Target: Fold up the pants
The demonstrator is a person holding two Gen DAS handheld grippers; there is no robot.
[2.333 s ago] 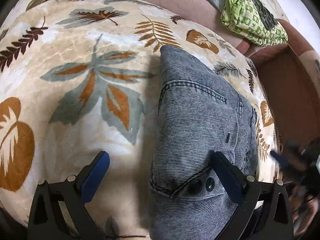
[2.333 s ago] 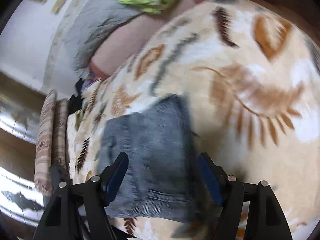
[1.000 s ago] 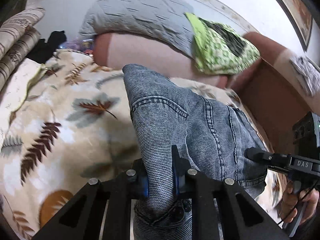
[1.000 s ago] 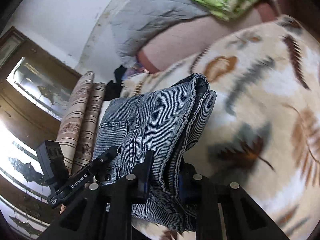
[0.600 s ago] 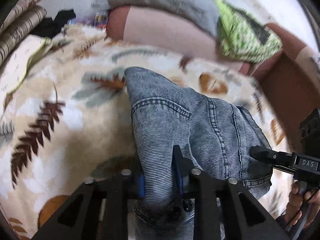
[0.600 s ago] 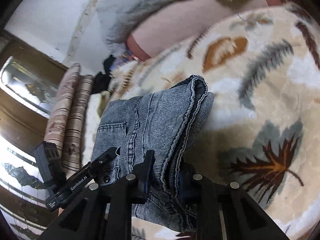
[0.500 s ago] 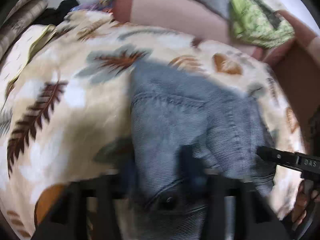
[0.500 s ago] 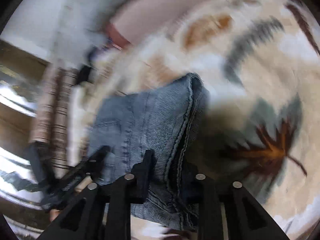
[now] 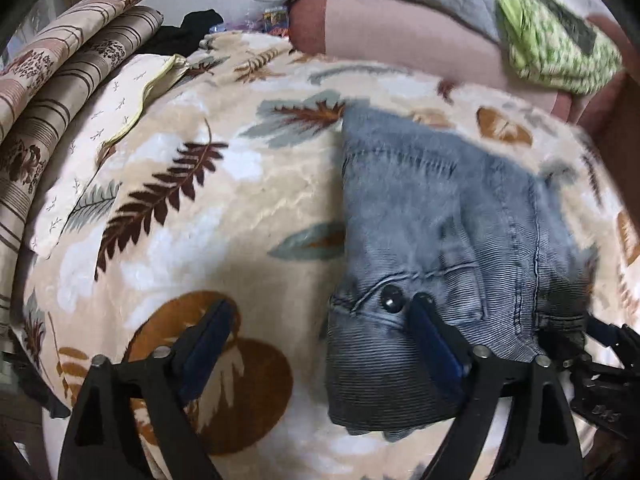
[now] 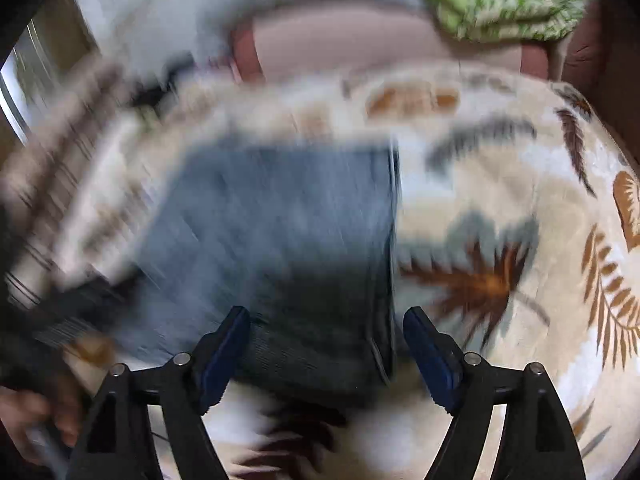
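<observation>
On the leaf-print blanket (image 9: 224, 208) the folded pants (image 9: 432, 232) lie flat, a grey-blue denim block with the two dark waistband buttons (image 9: 392, 298) at the near edge. And the left tool (image 9: 320, 324) is released, its jaws having just swung wide: the left blue pad is out over bare blanket, the right pad over the denim by the buttons, nothing pinched. Over to the right wrist view, badly smeared, but the right tool (image 10: 326, 328) is let go too, jaws just opened; the near right edge of the pants (image 10: 280, 220) sits between the pads, and whether the left pad touches the cloth I cannot tell. Far back, a green patterned cloth (image 9: 556, 40) lies on the sofa back (image 9: 400, 36), and striped cushions (image 9: 60, 80) are stacked far left.
</observation>
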